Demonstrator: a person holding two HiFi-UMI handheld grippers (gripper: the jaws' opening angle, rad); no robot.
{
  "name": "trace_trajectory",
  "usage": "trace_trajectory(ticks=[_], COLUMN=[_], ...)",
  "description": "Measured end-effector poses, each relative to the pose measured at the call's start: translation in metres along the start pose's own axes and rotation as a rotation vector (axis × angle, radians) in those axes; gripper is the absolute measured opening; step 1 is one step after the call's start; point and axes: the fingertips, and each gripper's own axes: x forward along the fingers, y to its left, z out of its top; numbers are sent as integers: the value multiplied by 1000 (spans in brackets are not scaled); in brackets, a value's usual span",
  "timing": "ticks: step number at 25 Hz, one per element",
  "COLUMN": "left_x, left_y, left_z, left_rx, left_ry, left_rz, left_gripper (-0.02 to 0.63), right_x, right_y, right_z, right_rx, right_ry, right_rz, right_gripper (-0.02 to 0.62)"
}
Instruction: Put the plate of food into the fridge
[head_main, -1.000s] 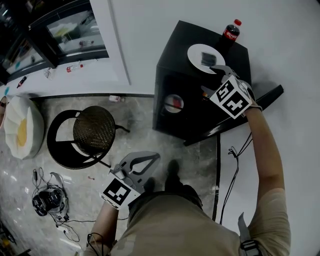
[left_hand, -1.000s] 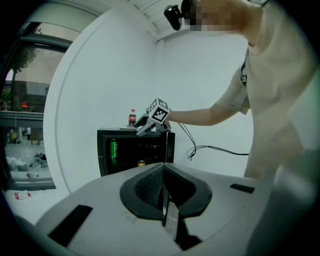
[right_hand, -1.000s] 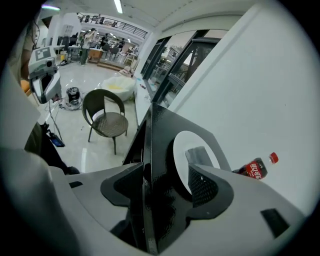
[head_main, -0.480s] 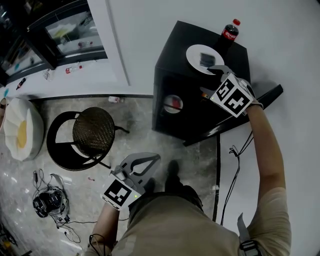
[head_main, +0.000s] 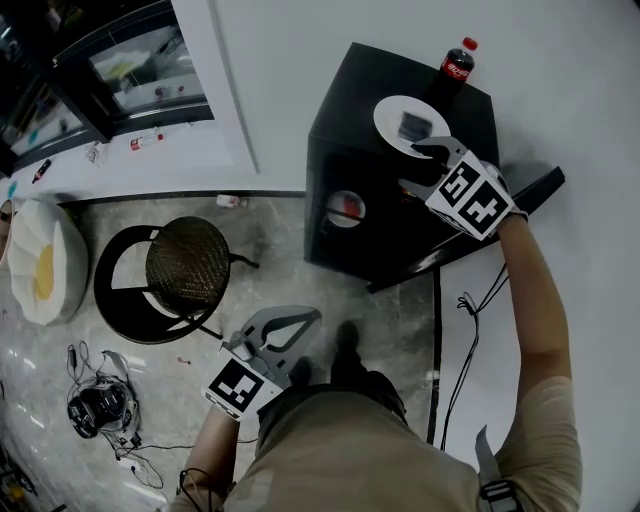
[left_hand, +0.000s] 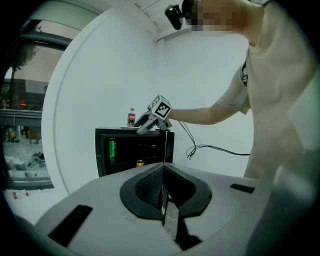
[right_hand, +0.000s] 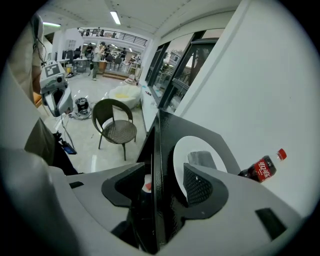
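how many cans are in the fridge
2: a tall green can at the left inside the fridge, and a small orange can lower down near the middle. More may be hidden in the dark interior.

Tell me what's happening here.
A person works two handheld grippers. The right gripper, fingers apart, is at the front top edge of the black fridge, beside the white plate of food on top. The plate does not look gripped yet. The fridge door stands open. The left gripper is shut and empty near the waist.
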Motion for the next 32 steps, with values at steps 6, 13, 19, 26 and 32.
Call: trace_trajectory(ticks=[6, 13, 19, 26, 32], left_x=[3, 5, 4, 5, 4], left_y=[-3, -5, -4, -3, -5], left_z=[2, 0, -1, -1, -1], left_rx=[-1, 6, 6, 4, 10], left_ry=[-4, 2, 6, 5, 14], left_rz=[-10, -19, -13, -15, -26], left_gripper=[9, 9, 11, 9, 9], right_x=[-5, 3, 10, 7, 1], right_y=[-1, -7, -7, -1, 9], right_z=[-2, -13, -16, -12, -6], right_rx=[-17, -32, -173, -184, -196], right_ry=[-13, 34, 83, 58, 33], right_rz=[-52, -83, -151, -170, -166], right_gripper=[244, 244, 244, 244, 242])
